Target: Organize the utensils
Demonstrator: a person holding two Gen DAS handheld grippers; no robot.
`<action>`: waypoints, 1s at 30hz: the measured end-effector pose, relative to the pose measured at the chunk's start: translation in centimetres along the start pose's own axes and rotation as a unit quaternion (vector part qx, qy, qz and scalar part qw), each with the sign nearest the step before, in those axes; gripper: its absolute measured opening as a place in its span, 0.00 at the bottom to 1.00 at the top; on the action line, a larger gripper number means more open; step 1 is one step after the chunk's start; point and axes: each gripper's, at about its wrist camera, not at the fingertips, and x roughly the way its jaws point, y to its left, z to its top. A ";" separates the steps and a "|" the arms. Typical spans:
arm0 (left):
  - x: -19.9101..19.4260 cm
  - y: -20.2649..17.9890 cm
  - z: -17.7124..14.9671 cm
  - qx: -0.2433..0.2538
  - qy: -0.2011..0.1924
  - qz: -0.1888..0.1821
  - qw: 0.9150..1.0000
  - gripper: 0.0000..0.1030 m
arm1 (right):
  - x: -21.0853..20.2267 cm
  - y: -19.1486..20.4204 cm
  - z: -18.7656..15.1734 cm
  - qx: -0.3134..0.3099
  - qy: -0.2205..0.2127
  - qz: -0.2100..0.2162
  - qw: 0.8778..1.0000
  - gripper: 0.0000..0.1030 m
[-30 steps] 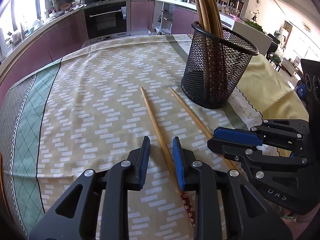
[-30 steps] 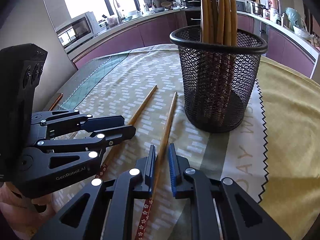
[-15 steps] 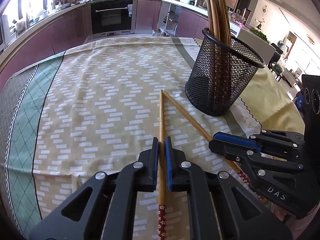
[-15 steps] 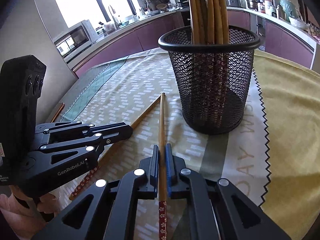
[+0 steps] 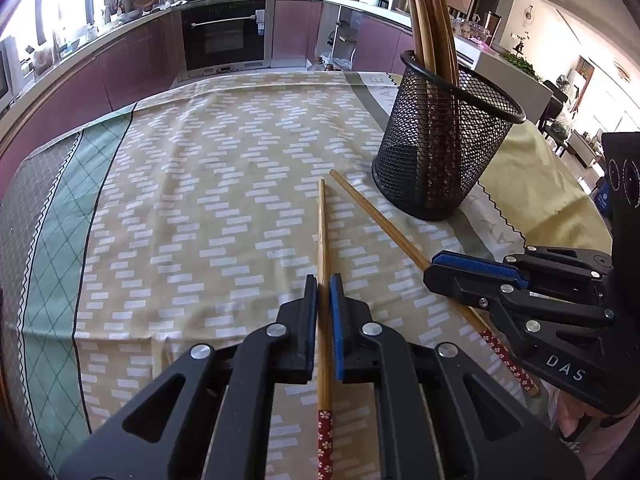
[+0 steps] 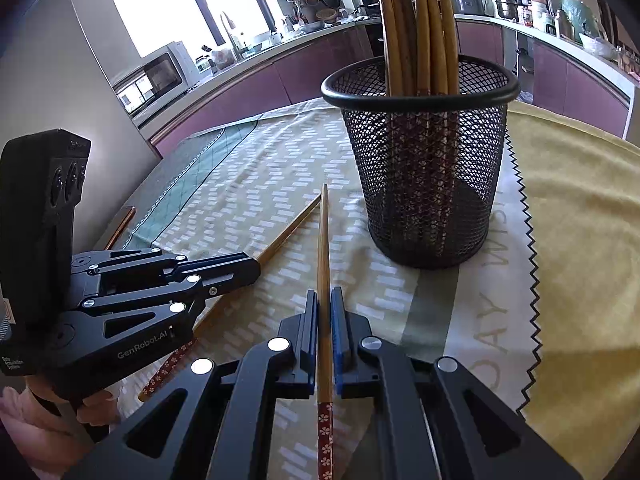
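The bench (image 5: 200, 208) carries a tan patterned cloth in a kitchen with purple cabinets (image 5: 132, 68) and an oven (image 5: 224, 36). A black mesh holder (image 5: 444, 148) stands upright on it, filled with chopsticks. Both claws point downward, side by side. The left claw (image 5: 323, 296) is clenched on one chopstick (image 5: 322, 232); the right claw (image 6: 324, 308) is clenched on the other chopstick (image 6: 323, 240). The chopsticks' tips nearly meet near the holder. The red ends run out of frame.

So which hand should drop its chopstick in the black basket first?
Right, probably. Both grippers are shut on a chopstick, but the right gripper sits nearer the mesh basket; the left gripper would have to reach across the right one.
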 end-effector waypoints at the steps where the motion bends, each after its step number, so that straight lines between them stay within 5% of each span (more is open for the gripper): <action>1: 0.0 0.0 0.0 0.002 0.001 0.001 1.000 0.08 | 0.1 0.0 0.0 0.000 0.001 -0.001 1.000 0.05; 8: 0.5 -0.6 0.3 0.017 0.000 0.016 1.000 0.12 | 0.5 0.4 0.2 -0.015 0.007 -0.017 1.000 0.06; 12: 0.6 -0.8 0.4 0.016 -0.001 0.015 1.000 0.07 | 0.8 0.9 0.4 -0.021 0.006 -0.024 0.999 0.06; 30: -2.4 -0.1 0.8 0.000 -0.027 -0.014 1.000 0.07 | -2.6 0.3 0.8 -0.006 -0.037 0.021 0.999 0.05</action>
